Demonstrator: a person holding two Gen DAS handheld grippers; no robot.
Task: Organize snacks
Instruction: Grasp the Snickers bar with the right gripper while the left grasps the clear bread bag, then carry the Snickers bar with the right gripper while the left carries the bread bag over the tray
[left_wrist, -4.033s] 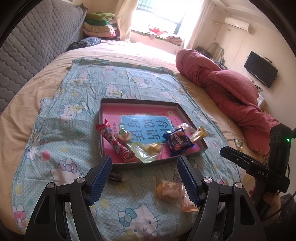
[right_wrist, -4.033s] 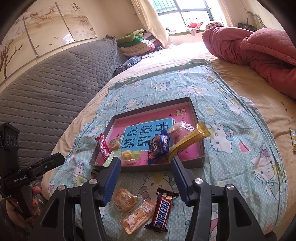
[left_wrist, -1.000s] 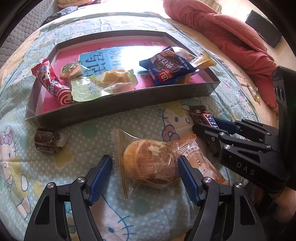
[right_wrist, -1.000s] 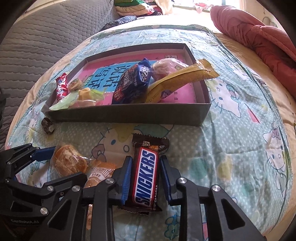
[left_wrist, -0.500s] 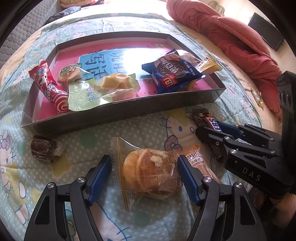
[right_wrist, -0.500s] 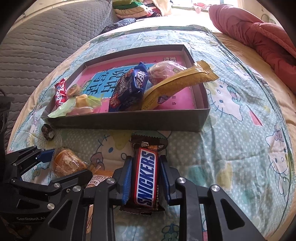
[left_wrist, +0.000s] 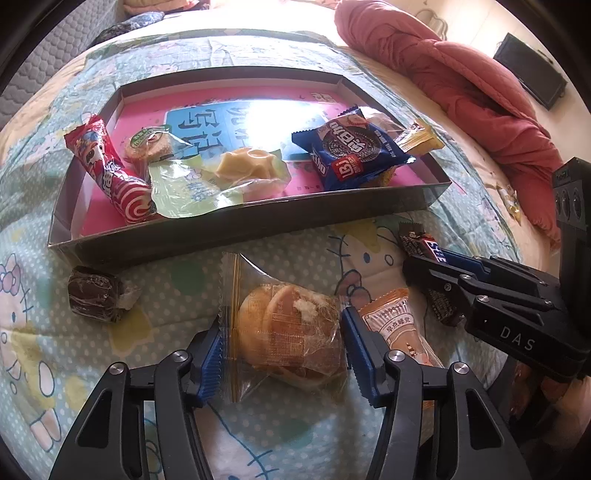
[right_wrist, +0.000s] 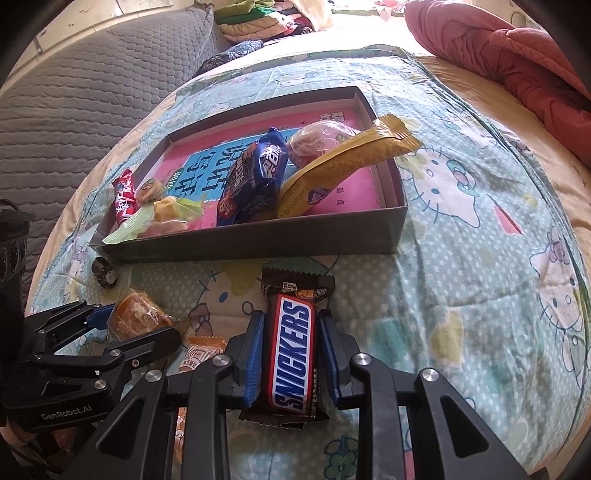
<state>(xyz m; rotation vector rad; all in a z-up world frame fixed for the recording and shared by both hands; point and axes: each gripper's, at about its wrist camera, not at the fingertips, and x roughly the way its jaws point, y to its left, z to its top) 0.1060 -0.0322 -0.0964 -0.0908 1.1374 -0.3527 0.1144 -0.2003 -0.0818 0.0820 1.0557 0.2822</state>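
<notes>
Orange packet (left_wrist: 400, 328) beside bun (left_wrist: 288, 332) (touching); tray (left_wrist: 236, 229) beyond.

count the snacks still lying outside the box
4: a bagged cake between the left jaws, a Snickers bar in the right jaws, an orange packet between them, and a brown candy by the box corner. Others may be hidden.
</notes>
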